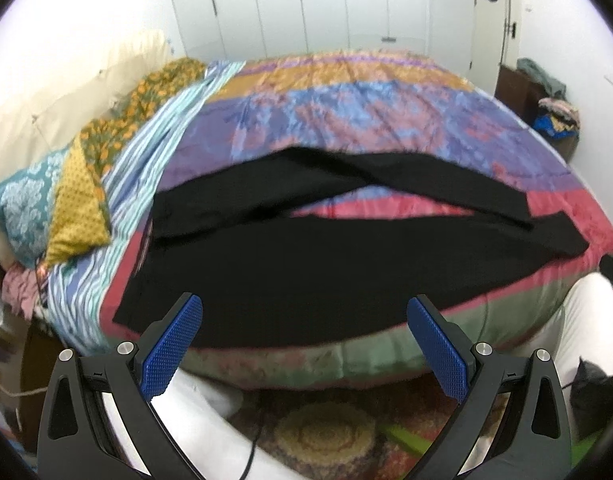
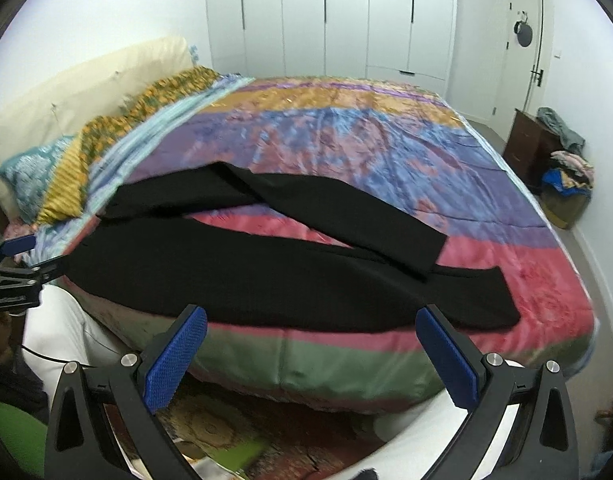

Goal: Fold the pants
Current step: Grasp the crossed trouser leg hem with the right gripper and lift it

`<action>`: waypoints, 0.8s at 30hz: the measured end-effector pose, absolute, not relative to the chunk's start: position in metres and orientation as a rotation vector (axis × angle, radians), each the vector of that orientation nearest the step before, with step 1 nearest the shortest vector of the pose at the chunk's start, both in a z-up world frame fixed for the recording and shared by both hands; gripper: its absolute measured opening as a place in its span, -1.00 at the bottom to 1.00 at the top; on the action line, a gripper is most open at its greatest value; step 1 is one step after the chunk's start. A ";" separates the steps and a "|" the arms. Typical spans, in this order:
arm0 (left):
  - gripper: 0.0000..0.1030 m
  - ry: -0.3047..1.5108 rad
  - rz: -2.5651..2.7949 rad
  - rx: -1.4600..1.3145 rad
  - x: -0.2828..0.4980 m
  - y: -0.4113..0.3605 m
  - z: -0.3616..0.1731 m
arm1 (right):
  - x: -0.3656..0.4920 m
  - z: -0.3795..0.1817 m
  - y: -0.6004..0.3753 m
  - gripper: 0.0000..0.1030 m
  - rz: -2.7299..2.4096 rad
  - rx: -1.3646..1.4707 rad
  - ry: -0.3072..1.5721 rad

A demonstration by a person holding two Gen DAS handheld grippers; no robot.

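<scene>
Black pants (image 1: 290,264) lie spread on the colourful bedspread (image 1: 346,112), near the bed's front edge, waist to the left and legs running right. The far leg crosses over the near one toward the right (image 2: 346,220). My left gripper (image 1: 305,310) is open and empty, held just in front of the pants' near edge. My right gripper (image 2: 311,320) is open and empty, in front of the near leg. The left gripper also shows at the left edge of the right wrist view (image 2: 14,264).
Patterned pillows (image 1: 46,208) and a cream headboard (image 1: 46,92) are at the left. White wardrobe doors (image 2: 346,16) stand behind the bed. A dark cabinet with a clothes pile (image 2: 562,160) is at the right. A patterned rug (image 1: 326,436) lies below.
</scene>
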State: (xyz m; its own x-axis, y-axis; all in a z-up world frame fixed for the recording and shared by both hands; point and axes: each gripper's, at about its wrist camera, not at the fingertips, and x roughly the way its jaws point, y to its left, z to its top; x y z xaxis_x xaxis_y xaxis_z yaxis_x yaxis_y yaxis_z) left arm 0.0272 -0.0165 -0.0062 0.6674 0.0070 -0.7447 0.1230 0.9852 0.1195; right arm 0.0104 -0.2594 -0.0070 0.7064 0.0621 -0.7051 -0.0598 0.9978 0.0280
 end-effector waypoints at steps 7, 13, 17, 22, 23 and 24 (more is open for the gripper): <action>0.99 0.798 -0.097 0.199 0.031 -0.032 -0.001 | 0.015 -0.008 -0.248 1.00 0.125 -0.046 0.721; 0.99 0.787 -0.097 0.196 0.031 -0.034 -0.001 | 0.035 -0.029 -0.267 0.97 0.159 0.029 0.759; 0.99 0.811 -0.089 0.186 0.037 -0.034 -0.008 | 0.036 -0.034 -0.270 0.97 0.165 0.027 0.764; 0.99 0.835 -0.091 0.160 0.041 -0.032 -0.013 | 0.041 -0.080 -0.307 0.97 0.269 0.316 0.880; 0.99 0.835 -0.085 0.163 0.041 -0.032 -0.014 | 0.041 -0.090 -0.320 0.97 0.268 0.408 0.891; 0.99 0.837 -0.083 0.163 0.041 -0.032 -0.014 | 0.042 -0.096 -0.330 0.97 0.268 0.465 0.891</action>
